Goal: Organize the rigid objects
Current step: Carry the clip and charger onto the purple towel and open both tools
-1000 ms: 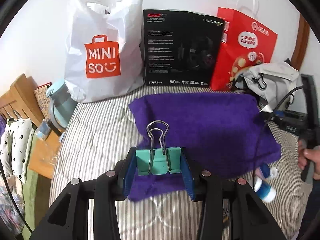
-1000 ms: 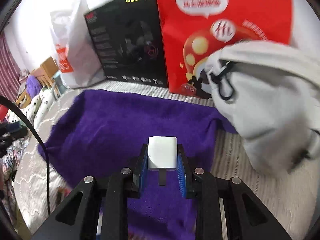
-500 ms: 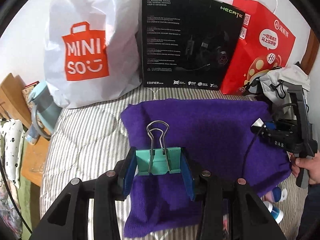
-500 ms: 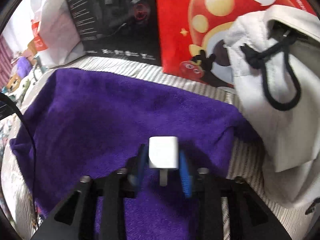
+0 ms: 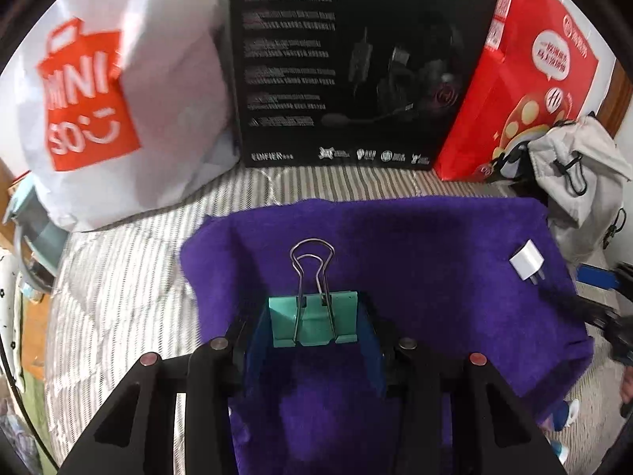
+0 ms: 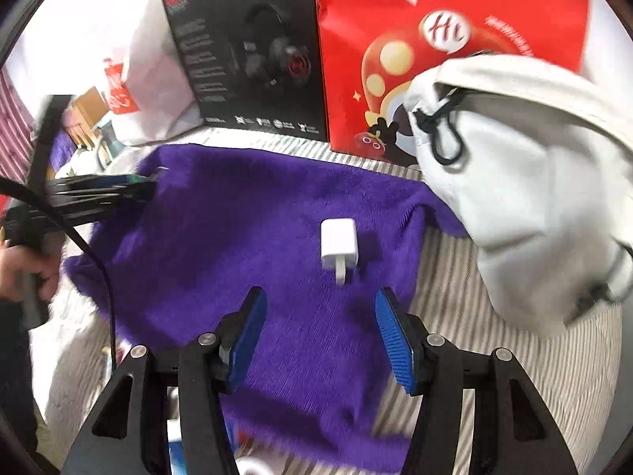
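The white charger [image 6: 339, 246] is lying on the purple towel [image 6: 237, 237], near its right edge, probably because the towel is serving as the collecting spot for the hard items. The right tool [image 6: 320, 340] is hovering just behind it with its blue pads spread wide, gripping nothing. The left tool [image 5: 312, 328] is pointing forward and low over the towel's near left part, pinching the green binder clip [image 5: 314, 318] by its sides, wire handles aiming ahead, likely for setting down there.

Before you: fuzzy purple cloth [image 6: 237, 237]; smooth glossy white plastic charger [image 6: 339, 246]; teal binder clip [image 5: 314, 322] with shiny wire handles.
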`<act>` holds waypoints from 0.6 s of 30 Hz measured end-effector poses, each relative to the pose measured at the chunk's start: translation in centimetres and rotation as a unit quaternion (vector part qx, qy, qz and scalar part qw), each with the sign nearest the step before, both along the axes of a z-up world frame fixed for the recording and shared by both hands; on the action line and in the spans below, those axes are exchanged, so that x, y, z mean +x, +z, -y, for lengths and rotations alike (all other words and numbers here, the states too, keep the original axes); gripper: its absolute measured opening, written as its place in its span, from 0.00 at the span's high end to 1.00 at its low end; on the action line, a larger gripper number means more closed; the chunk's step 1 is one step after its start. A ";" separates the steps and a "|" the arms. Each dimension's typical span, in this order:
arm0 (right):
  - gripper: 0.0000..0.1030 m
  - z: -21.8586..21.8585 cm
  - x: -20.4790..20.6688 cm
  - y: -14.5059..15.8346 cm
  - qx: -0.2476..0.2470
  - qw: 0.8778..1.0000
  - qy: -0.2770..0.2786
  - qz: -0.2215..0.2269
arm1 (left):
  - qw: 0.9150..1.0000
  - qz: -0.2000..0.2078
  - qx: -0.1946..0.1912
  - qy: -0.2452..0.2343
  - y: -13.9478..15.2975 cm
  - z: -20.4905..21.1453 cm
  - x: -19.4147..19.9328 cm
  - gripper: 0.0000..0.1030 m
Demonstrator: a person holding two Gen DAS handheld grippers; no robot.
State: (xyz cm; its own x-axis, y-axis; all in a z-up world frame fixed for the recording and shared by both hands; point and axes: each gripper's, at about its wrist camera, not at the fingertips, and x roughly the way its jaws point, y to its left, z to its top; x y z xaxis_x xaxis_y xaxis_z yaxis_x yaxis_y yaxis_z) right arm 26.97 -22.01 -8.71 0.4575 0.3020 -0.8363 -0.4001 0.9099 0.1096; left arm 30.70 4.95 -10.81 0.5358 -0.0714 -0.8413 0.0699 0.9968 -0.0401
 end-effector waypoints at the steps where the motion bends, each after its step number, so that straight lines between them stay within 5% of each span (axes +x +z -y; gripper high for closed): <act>1: 0.44 0.2 -0.8 0.4 0.006 1.000 0.000 0.000 | 1.000 -0.003 0.001 0.000 -0.3 0.1 0.2 0.61; 15: 0.40 4.4 -11.0 0.0 0.025 0.998 -0.053 -0.037 | 0.999 -0.032 0.036 -0.012 -2.8 1.6 1.9 0.60; 18: 0.40 5.4 -12.3 -0.5 0.033 0.996 -0.066 -0.052 | 0.999 -0.029 0.039 -0.005 -3.0 1.5 1.7 0.50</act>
State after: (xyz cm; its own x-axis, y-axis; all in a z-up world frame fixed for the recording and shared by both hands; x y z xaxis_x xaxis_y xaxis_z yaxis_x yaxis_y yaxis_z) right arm 14.67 -27.39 -9.22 0.4085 0.3000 -0.8621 -0.2603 0.9435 0.2051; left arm 32.41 3.44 -13.77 0.4860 -0.0094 -0.8739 0.0804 0.9962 0.0340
